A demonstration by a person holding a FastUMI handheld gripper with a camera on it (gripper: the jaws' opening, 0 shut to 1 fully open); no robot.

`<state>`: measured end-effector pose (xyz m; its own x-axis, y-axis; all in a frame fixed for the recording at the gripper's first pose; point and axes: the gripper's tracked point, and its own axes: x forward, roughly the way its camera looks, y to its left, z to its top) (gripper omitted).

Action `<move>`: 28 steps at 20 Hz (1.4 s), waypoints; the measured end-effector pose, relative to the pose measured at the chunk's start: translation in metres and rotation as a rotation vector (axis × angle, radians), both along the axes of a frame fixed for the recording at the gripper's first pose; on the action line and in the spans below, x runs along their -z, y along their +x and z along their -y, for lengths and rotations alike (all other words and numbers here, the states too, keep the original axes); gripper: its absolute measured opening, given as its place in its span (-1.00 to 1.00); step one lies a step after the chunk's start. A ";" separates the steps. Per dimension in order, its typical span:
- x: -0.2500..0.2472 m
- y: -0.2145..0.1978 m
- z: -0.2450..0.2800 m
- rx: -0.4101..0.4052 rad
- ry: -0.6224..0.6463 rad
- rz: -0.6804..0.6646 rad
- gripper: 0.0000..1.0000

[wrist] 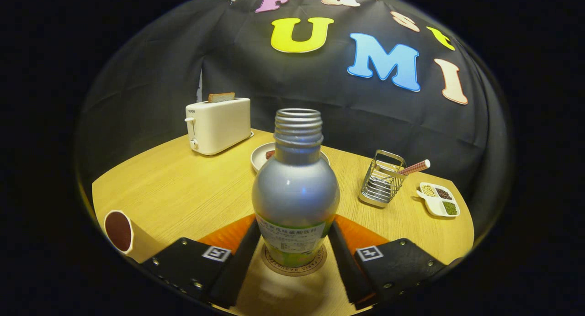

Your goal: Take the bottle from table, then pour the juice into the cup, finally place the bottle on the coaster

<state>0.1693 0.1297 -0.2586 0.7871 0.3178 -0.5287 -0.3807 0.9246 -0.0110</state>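
Observation:
A silver bottle [295,188] with an open threaded neck and a green-and-white label stands upright between my fingers. Its base rests on a round cork coaster [275,264] on the wooden table [183,188]. My gripper [294,231] is shut on the bottle's lower body, with one finger against each side of the label. A paper cup [119,232] holding dark juice stands to the left of the fingers, near the table's front edge.
A white toaster [218,125] with a slice of bread stands at the back left. Behind the bottle lies a white plate [261,156]. To the right are a wire rack [381,179] with a striped stick and a small dish of beans [438,199].

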 end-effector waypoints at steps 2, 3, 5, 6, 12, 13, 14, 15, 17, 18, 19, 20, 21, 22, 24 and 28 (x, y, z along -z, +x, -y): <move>-0.005 -0.004 0.004 0.010 0.004 0.011 0.97; -0.013 -0.006 0.005 0.012 0.001 0.018 0.96; -0.034 -0.009 0.015 0.034 -0.017 0.052 0.96; -0.049 -0.013 0.017 0.044 -0.019 0.070 0.96; -0.146 -0.050 0.033 0.101 0.020 0.203 0.96; -0.160 -0.056 0.037 0.114 0.029 0.223 0.96; -0.174 -0.063 0.038 0.127 0.040 0.240 0.96; -0.186 -0.069 0.041 0.140 0.052 0.253 0.95; -0.208 -0.084 0.049 0.174 0.077 0.273 0.95; -0.217 -0.091 0.053 0.191 0.091 0.281 0.95; -0.224 -0.099 0.056 0.208 0.103 0.283 0.95; -0.229 -0.107 0.060 0.225 0.114 0.287 0.95; -0.234 -0.114 0.063 0.241 0.124 0.293 0.95; -0.240 -0.121 0.066 0.254 0.132 0.302 0.95; -0.247 -0.130 0.077 0.274 0.120 0.333 0.95; -0.252 -0.141 0.096 0.319 0.130 0.365 0.95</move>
